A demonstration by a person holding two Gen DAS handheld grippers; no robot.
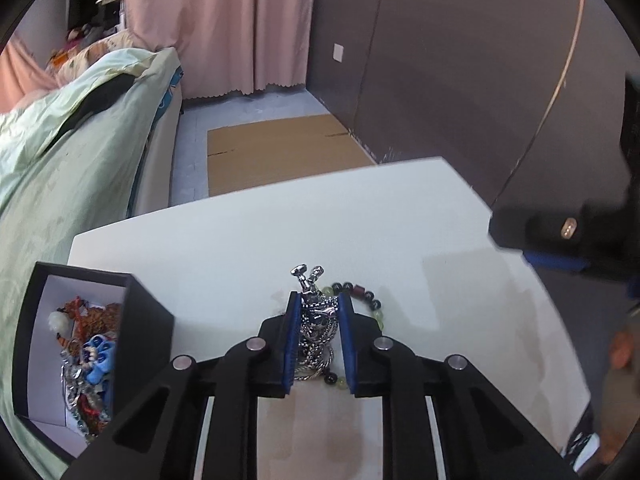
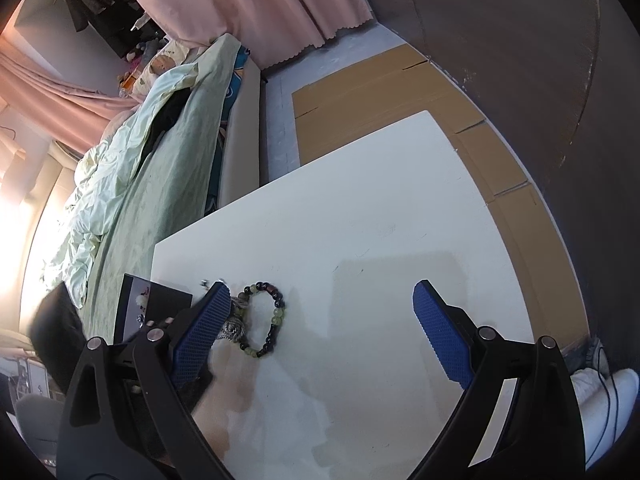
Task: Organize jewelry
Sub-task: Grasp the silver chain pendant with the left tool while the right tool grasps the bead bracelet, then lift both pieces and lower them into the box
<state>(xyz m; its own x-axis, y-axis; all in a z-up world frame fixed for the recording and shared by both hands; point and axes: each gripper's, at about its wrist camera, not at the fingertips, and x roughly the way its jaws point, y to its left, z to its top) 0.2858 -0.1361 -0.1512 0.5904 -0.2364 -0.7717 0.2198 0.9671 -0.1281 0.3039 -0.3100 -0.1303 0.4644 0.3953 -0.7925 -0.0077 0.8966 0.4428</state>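
My left gripper [image 1: 319, 304] is shut on a silver chain necklace [image 1: 316, 320] with a metal pendant, just over the white table [image 1: 280, 240]. A bracelet of dark and pale green beads [image 1: 366, 296] lies on the table under and beside the chain; it also shows in the right wrist view [image 2: 272, 320]. A black jewelry box [image 1: 80, 344] with a white lining stands at the left, holding several pieces. My right gripper [image 2: 324, 320] is open and empty above the table, its left finger near the bracelet. The left gripper's blue pad [image 2: 200, 328] hides part of the chain there.
A bed with a pale green quilt [image 1: 60, 160] runs along the table's left side. Flattened cardboard [image 1: 280, 148] lies on the floor beyond the table. A dark wall [image 1: 460, 60] stands at the right. The black box shows in the right wrist view [image 2: 156, 304].
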